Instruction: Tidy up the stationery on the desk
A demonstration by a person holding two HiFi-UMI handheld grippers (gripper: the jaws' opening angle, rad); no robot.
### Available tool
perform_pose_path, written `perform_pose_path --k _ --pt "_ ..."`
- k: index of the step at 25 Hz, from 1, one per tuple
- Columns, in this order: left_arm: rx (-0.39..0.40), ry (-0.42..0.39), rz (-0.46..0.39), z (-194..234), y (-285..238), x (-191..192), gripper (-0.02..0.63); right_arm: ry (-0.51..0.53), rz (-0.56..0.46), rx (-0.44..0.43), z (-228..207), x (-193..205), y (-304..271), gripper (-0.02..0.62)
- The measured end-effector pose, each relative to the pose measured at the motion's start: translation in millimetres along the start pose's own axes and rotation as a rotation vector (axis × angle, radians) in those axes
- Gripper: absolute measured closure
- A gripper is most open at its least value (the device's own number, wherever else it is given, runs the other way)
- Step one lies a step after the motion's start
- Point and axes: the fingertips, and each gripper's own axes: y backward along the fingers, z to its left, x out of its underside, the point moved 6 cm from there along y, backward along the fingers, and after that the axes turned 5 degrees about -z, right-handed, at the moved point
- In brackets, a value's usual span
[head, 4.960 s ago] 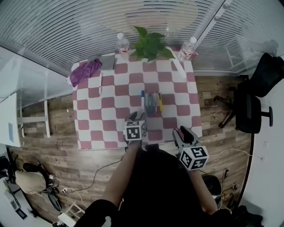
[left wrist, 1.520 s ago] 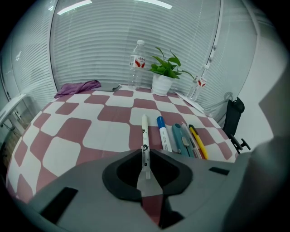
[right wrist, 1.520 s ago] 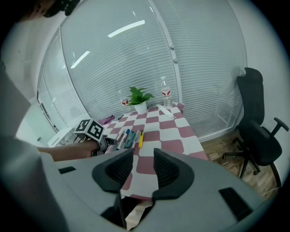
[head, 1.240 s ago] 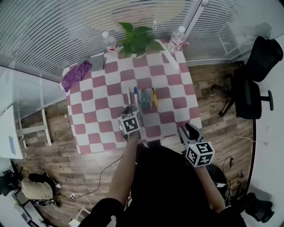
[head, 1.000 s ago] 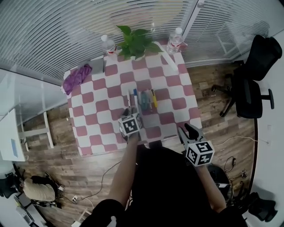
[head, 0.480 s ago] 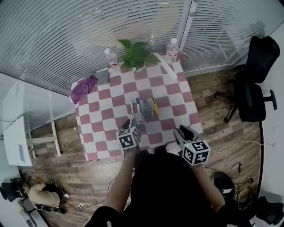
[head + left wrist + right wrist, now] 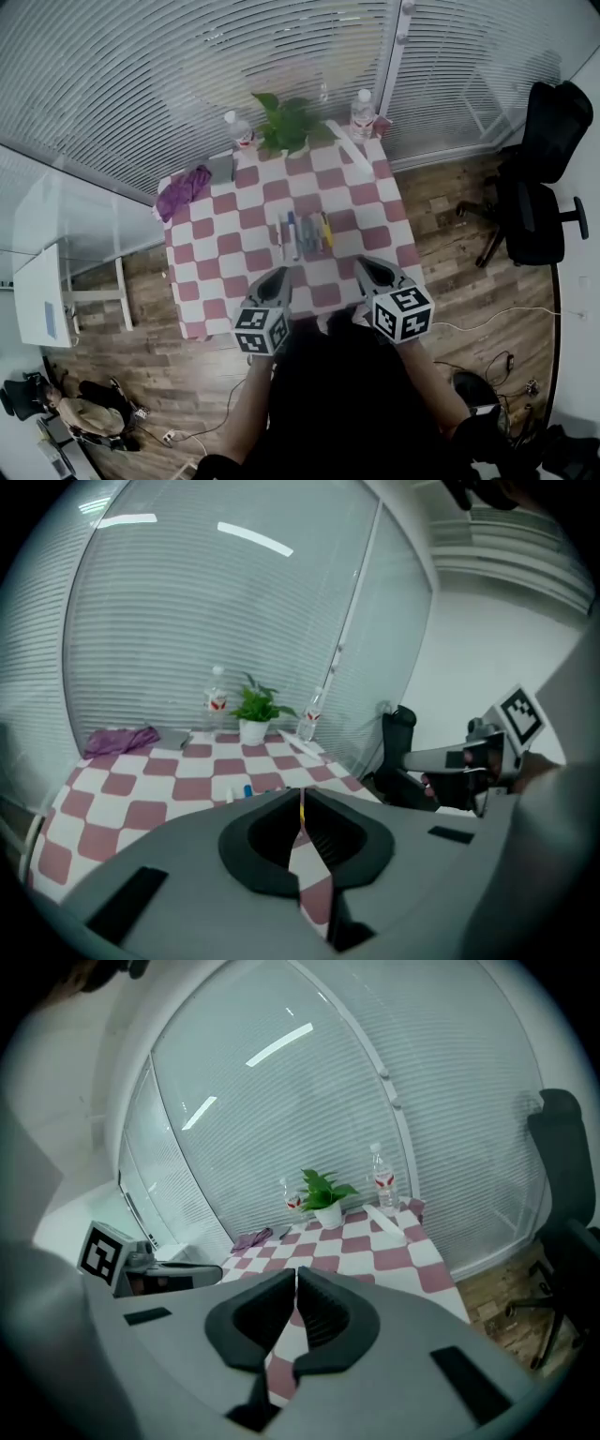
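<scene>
- The head view takes in the whole table (image 7: 375, 197), draped in a red-and-white chequered cloth, with both grippers held over its near edge. Each gripper view sees the table only past its own grey body.
- The left gripper (image 7: 278, 275) has just been closing. Its fingers now meet pad against pad with nothing between them.
- The right gripper (image 7: 362, 266) has also just been closing, and its fingers are pressed together and empty.
- The stationery is a row of pens (image 7: 305, 232) in white, blue, grey and yellow. They lie side by side at the table's middle, beyond both grippers and apart from them.
- The left gripper view shows only the white and blue pen ends. The gripper's body hides the rest.
- At the far edge a white pot (image 7: 253, 731) holds a green leafy plant (image 7: 286, 120). It stands between two clear plastic bottles (image 7: 236, 127) with red labels, and I cannot tell how full they are.
- A crumpled purple cloth (image 7: 183, 190) lies at the far left corner beside a flat grey item (image 7: 222, 167) too small to identify.
- A black office chair (image 7: 539, 202) stands on the wooden floor to the right. The right gripper view cuts it off at the frame's edge.
</scene>
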Motion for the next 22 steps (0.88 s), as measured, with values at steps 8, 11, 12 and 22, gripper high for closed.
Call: perform_pose_path --k 8,11,12,22 --pt "0.18 -0.069 -0.285 -45.5 39.5 -88.2 0.569 0.182 -0.206 -0.079 3.9 -56.8 34.3 0.574" --pt "0.195 -0.087 -0.338 -52.8 51.5 -104.0 0.569 0.2 -0.297 -0.13 3.0 -65.8 48.9 0.574" --pt "0.195 -0.102 -0.346 -54.5 54.6 -107.9 0.569 0.209 -0.321 -0.145 2.6 -67.2 53.0 0.574" --pt "0.175 -0.153 -0.329 -51.7 53.3 -109.9 0.569 0.209 -0.328 -0.129 -3.4 -62.5 66.7 0.574"
